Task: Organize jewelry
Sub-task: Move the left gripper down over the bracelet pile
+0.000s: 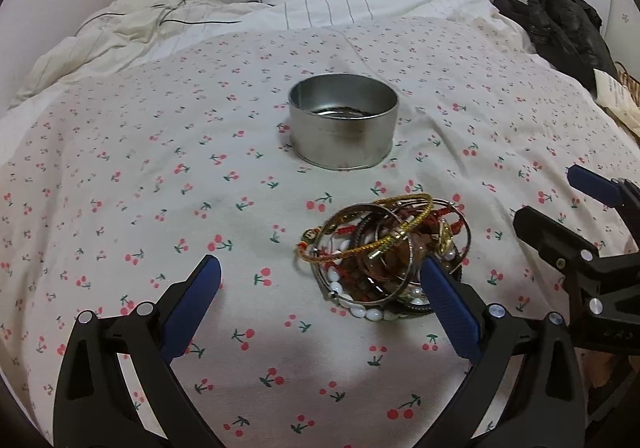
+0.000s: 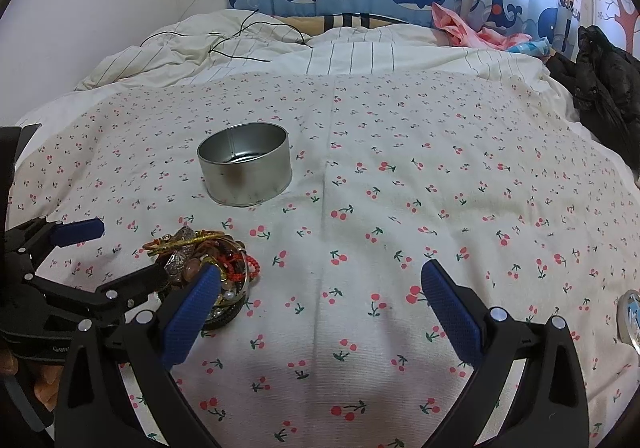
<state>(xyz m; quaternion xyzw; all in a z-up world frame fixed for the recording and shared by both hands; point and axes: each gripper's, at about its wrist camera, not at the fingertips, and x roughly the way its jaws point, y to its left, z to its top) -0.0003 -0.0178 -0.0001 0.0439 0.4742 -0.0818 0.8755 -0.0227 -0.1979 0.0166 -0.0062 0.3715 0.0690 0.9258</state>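
A pile of jewelry, bangles, bead bracelets and red cords, lies on the cherry-print bedspread. A round silver tin stands open behind it, with something dark at its bottom. My left gripper is open, its right finger just in front of the pile. My right gripper is open and empty over bare bedspread, to the right of the pile. The tin shows in the right wrist view too. Each gripper appears in the other's view: the right one, the left one.
A striped white quilt with a black cable lies at the bed's far end. Black clothing is heaped at the right edge. A round silver lid-like object lies at the far right. Whale curtains hang behind.
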